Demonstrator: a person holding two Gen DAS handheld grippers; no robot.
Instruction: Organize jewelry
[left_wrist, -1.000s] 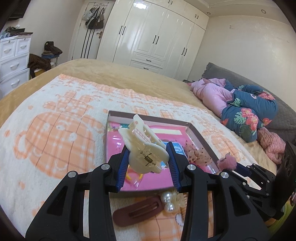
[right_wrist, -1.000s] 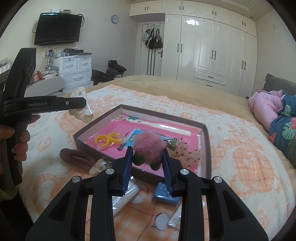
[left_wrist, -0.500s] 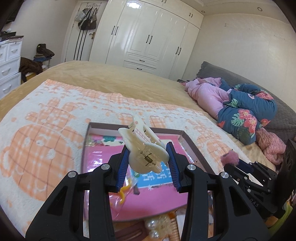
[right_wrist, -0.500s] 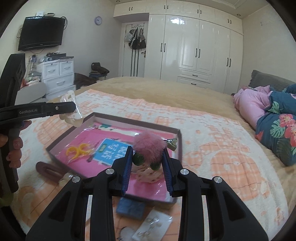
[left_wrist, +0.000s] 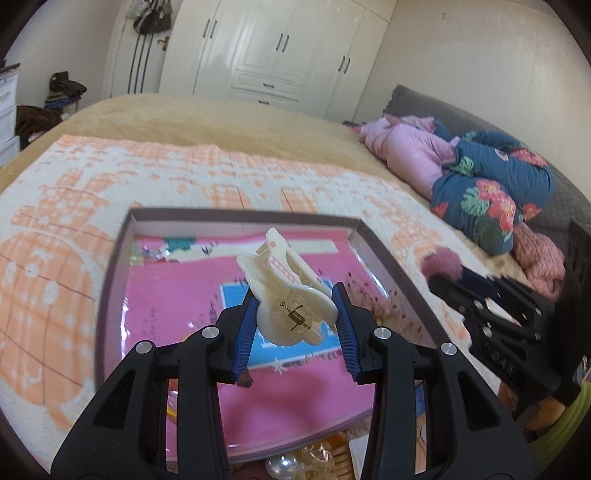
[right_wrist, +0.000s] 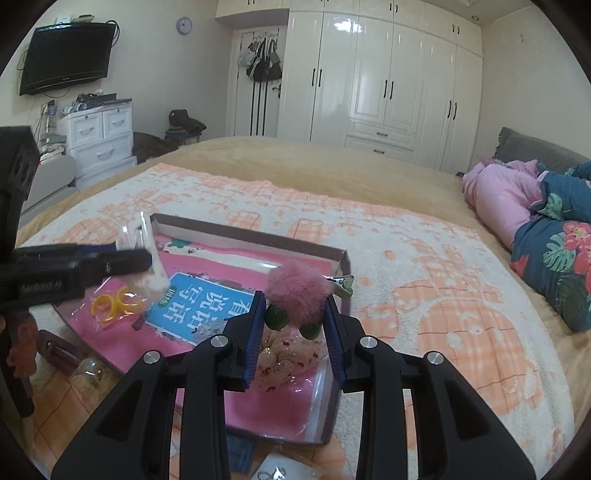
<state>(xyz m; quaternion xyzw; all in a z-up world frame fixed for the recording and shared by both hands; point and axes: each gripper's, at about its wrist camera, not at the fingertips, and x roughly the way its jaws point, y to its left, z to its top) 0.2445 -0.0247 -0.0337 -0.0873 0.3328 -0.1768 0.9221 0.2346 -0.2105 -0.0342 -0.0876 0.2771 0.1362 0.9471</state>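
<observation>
My left gripper (left_wrist: 293, 325) is shut on a cream claw hair clip (left_wrist: 284, 299) and holds it above the brown-rimmed box (left_wrist: 110, 280) with a pink lining. My right gripper (right_wrist: 293, 325) is shut on a pink pom-pom hair clip (right_wrist: 297, 295) with green beads, above the box's near right part (right_wrist: 341, 258). In the right wrist view the left gripper (right_wrist: 147, 260) shows at left with the cream clip (right_wrist: 146, 251). In the left wrist view the right gripper (left_wrist: 443, 278) shows at right with the pom-pom (left_wrist: 441, 262). Yellow rings (right_wrist: 110, 304) and a speckled bow (right_wrist: 291, 360) lie in the box.
The box rests on an orange-and-white blanket (right_wrist: 424, 295) on a bed. A dark red hair clip (right_wrist: 61, 350), pearl pieces (left_wrist: 282, 467), a blue card (right_wrist: 240, 452) and a small packet (right_wrist: 284, 470) lie in front of the box. Folded bedding (right_wrist: 546, 229) lies at right.
Both grippers have moved forward over the box, each with its clip still held. The loose items in front of the box have slid toward the bottom edge of both views.
</observation>
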